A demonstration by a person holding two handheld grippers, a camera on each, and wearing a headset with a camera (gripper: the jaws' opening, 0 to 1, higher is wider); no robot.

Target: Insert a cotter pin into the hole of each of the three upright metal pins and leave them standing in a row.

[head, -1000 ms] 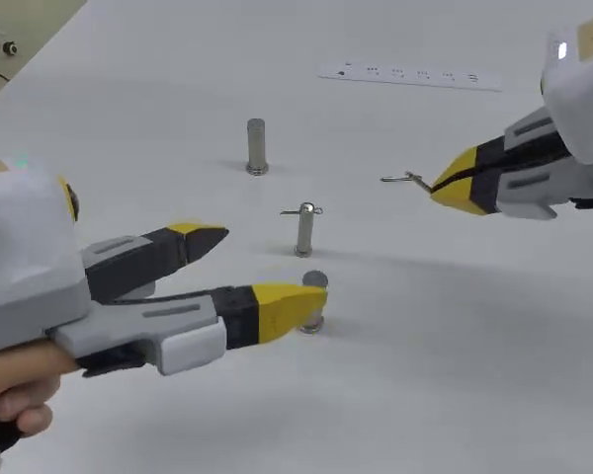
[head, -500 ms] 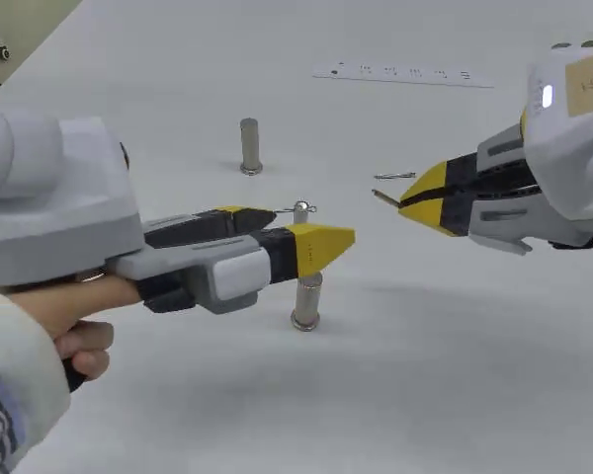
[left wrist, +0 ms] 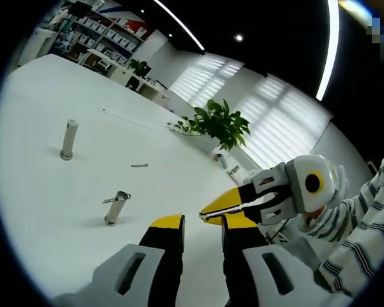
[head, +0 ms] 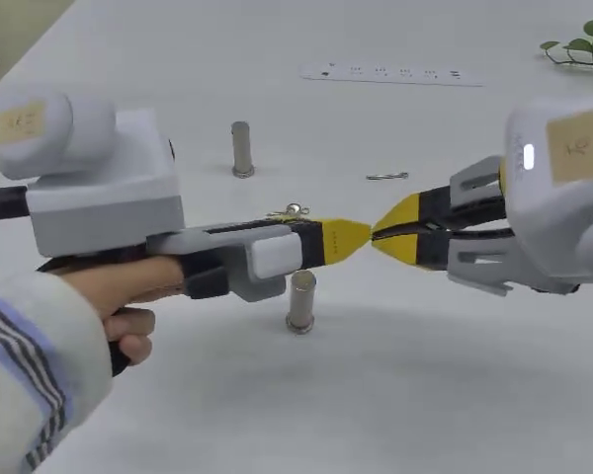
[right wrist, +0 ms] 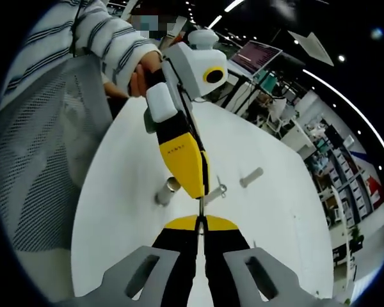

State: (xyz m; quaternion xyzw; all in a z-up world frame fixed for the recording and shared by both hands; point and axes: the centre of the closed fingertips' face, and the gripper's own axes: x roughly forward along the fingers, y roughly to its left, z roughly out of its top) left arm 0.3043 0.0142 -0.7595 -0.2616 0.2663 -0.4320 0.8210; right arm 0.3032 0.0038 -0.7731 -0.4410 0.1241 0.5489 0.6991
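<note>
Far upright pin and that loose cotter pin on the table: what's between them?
Only bare table, by the head view, from far upright pin to loose cotter pin.

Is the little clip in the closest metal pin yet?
Out. The closest metal pin stands upright with a bare top; nothing sticks out of it.

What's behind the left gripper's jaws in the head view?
The top of a metal pin with a cotter pin through it shows just above the left gripper. Its shaft and base are covered.
</note>
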